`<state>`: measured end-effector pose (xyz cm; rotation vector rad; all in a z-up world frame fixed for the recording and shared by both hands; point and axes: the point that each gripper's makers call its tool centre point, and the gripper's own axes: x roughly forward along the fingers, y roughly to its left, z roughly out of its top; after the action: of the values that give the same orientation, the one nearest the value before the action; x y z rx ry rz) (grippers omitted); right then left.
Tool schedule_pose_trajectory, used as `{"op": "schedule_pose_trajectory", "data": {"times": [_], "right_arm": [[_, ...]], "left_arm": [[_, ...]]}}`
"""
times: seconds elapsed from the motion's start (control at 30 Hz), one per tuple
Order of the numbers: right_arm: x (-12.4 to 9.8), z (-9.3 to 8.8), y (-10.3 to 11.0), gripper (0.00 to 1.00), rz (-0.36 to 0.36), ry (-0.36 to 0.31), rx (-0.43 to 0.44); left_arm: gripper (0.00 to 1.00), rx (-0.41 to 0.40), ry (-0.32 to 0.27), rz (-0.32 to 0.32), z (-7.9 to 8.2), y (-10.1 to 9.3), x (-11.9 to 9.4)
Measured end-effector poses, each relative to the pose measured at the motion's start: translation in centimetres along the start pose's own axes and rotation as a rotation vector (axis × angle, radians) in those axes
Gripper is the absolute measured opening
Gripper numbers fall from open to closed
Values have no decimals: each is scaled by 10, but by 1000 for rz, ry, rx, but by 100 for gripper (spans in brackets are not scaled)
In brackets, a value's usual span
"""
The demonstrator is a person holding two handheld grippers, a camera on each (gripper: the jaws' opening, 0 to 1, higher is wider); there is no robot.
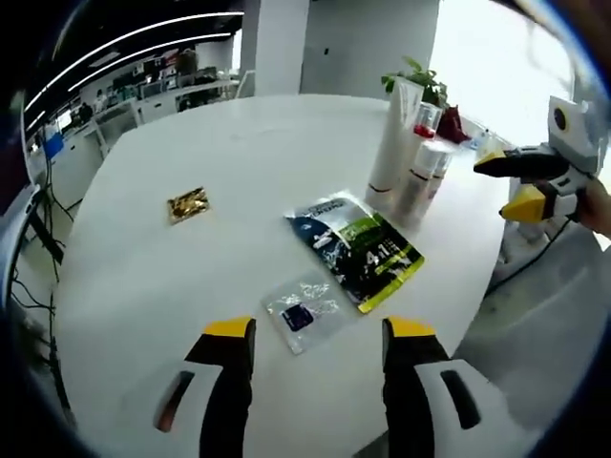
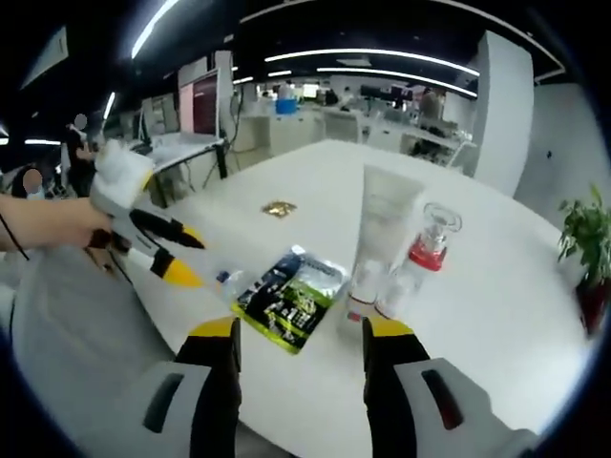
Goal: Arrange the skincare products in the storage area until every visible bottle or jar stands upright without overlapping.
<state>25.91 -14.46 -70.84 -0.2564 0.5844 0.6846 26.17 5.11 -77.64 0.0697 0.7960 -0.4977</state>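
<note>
A tall white tube (image 1: 392,134) stands upright on the white round table (image 1: 239,143), with a red-capped bottle (image 1: 426,118) and a clear spray bottle (image 1: 426,176) close beside it. A dark blue-green packet (image 1: 356,248) and a small clear sachet (image 1: 304,312) lie flat in front. My left gripper (image 1: 319,334) is open and empty, just short of the sachet. My right gripper (image 1: 516,183) comes in from the right, open, beside the bottles. In the right gripper view, the right gripper (image 2: 301,334) stands open before the tube (image 2: 387,218), the small bottles (image 2: 368,286) and the packet (image 2: 291,296).
A gold foil packet (image 1: 187,204) lies alone on the table's left part. A potted plant (image 1: 420,78) stands behind the bottles. The left gripper (image 2: 179,255), held by a hand, shows at the table edge (image 2: 496,315). Office desks fill the background.
</note>
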Motion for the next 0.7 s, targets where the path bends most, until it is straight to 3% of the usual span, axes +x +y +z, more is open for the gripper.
{"op": "schedule_pose_trajectory", "data": {"times": [0.2, 0.7], "right_arm": [[-6, -5, -7, 61, 1, -10, 30], [-25, -10, -22, 69, -30, -38, 77]], "left_arm": [[57, -147, -53, -51, 7, -7, -20], [71, -212, -90, -46, 4, -4, -56]]}}
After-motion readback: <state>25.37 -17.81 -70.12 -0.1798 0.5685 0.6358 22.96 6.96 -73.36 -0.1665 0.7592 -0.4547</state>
